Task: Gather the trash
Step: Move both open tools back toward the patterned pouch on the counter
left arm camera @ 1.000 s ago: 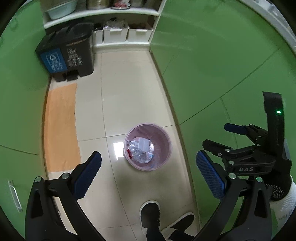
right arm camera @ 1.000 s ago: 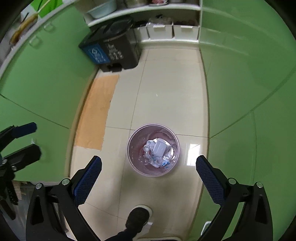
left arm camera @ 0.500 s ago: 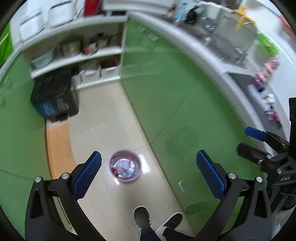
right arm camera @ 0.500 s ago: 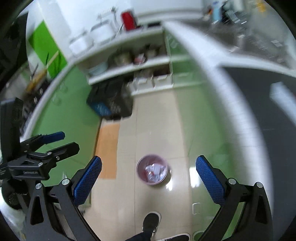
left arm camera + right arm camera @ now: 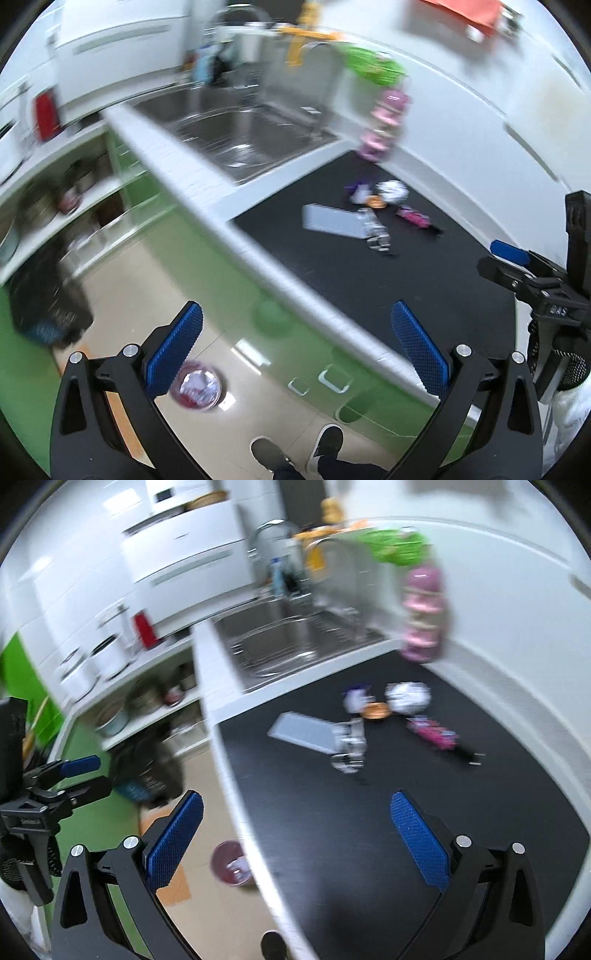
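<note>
Trash lies on the black counter (image 5: 369, 291) (image 5: 406, 794): a flat grey box (image 5: 332, 221) (image 5: 303, 733), a crushed clear bottle (image 5: 375, 232) (image 5: 349, 744), crumpled white paper (image 5: 393, 190) (image 5: 406, 696), an orange lid (image 5: 375, 712) and a pink wrapper (image 5: 413, 218) (image 5: 432, 733). A pink bin (image 5: 199, 387) (image 5: 231, 864) holding waste stands on the floor below. My left gripper (image 5: 295, 321) (image 5: 86, 775) hangs open over the counter's edge, holding nothing. My right gripper (image 5: 295, 805) (image 5: 506, 260) is open over the counter, well short of the trash.
A steel sink (image 5: 236, 136) (image 5: 280, 646) is set left of the black surface, with a pink bottle (image 5: 384, 125) (image 5: 423, 613) by the wall. Dark waste bins (image 5: 44, 302) and shelves stand at the far left. A person's shoes (image 5: 295, 450) are on the tiled floor.
Both grippers have risen from above the pink bin on the floor up to counter height. The counter and its trash have come into view. Both jaws stay open.
</note>
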A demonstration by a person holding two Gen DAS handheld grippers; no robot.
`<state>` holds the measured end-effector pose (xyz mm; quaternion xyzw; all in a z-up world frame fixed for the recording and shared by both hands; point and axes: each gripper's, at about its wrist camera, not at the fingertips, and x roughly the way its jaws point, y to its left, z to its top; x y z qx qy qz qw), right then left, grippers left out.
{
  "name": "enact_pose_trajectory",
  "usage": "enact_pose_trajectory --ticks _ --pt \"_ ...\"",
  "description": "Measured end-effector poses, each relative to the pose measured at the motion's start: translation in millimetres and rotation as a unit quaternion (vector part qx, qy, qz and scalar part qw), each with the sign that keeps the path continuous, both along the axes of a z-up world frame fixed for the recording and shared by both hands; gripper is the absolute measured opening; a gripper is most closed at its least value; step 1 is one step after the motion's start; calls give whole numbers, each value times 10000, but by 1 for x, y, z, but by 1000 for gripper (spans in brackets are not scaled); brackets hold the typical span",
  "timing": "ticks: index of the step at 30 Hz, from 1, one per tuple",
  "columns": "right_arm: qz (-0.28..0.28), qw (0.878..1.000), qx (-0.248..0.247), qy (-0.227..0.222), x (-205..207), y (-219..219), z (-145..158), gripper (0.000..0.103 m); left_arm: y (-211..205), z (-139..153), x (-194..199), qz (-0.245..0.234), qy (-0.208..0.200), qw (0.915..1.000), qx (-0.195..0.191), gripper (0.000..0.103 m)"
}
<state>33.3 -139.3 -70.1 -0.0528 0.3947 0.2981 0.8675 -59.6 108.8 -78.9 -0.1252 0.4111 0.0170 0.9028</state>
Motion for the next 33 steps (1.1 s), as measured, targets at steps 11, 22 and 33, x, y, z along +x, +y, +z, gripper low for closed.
enact_pose_trajectory --ticks 11,22,33 --pt "-333 9989 -315 -13 77 -63 3 97 -69 -6 85 -707 194 9973 18 100" --pt "516 9910 -1142 469 198 -44 -61 97 -86 -24 132 -214 457 9987 -50 100" --pt "1072 9800 -1502 741 240 -21 -118 82 -83 -45 151 122 713 9974 -65 100"
